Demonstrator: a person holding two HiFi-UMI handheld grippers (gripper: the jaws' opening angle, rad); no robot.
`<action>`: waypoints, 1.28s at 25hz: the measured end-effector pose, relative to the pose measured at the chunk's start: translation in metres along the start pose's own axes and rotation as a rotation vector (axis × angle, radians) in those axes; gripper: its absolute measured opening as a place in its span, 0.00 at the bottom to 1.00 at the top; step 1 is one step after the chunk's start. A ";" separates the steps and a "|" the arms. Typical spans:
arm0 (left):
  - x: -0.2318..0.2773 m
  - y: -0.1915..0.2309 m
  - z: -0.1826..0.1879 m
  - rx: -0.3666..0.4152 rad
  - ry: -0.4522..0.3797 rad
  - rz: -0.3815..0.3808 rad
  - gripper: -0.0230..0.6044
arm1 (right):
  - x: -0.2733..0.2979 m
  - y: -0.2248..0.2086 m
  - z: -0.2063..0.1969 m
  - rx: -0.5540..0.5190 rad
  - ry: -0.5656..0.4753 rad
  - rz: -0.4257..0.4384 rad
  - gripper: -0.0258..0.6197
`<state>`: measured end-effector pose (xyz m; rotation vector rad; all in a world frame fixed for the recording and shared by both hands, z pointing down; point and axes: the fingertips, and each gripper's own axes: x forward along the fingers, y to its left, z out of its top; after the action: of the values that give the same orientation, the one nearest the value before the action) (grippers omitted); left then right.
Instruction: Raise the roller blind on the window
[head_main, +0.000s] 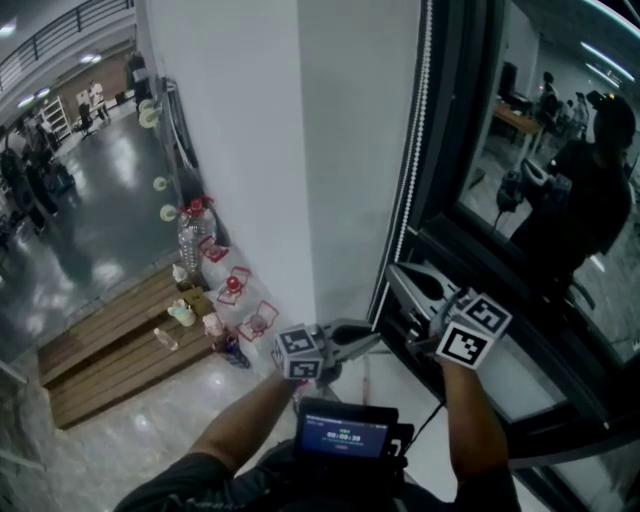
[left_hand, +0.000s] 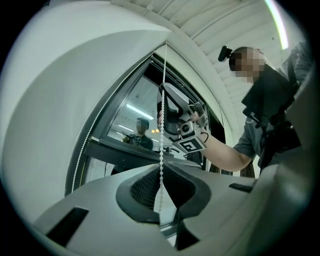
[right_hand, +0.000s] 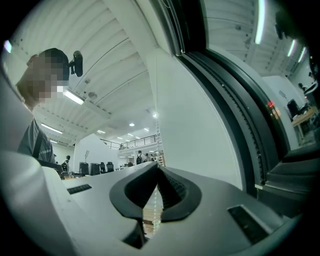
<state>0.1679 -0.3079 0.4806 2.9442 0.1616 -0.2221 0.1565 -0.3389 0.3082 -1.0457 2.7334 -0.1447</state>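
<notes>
Window frame (head_main: 440, 240) dark behind. Bead chain (left_hand: 163, 100) pinched tight in left gripper (left_hand: 161, 167) and in right gripper (right_hand: 158, 169) above it. Best pull straight down chain line, alternate grips, avoid bead slip.

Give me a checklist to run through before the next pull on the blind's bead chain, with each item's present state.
1. Left gripper shut on the bead chain: ok.
2. Right gripper shut on the chain: ok.
3. Both grippers on the same strand, the right one higher up: ok, by the left gripper view.
4. Held strand straight between the two grippers, no tangle: ok.
5. Other strand hanging free along the window frame: ok.
6. How far the roller blind is already raised: cannot tell, as its bottom edge is not in view.
</notes>
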 end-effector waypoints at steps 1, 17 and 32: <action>0.000 0.000 0.000 0.008 0.010 0.004 0.05 | 0.001 0.000 -0.001 0.005 -0.003 0.000 0.06; -0.020 0.013 0.040 0.055 0.005 0.190 0.23 | -0.002 -0.009 -0.009 -0.086 0.012 -0.051 0.06; -0.015 0.013 0.057 0.098 0.005 0.206 0.23 | -0.006 -0.029 -0.020 -0.043 -0.026 -0.087 0.06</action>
<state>0.1468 -0.3325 0.4295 3.0299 -0.1553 -0.1984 0.1749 -0.3564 0.3332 -1.1705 2.6801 -0.0858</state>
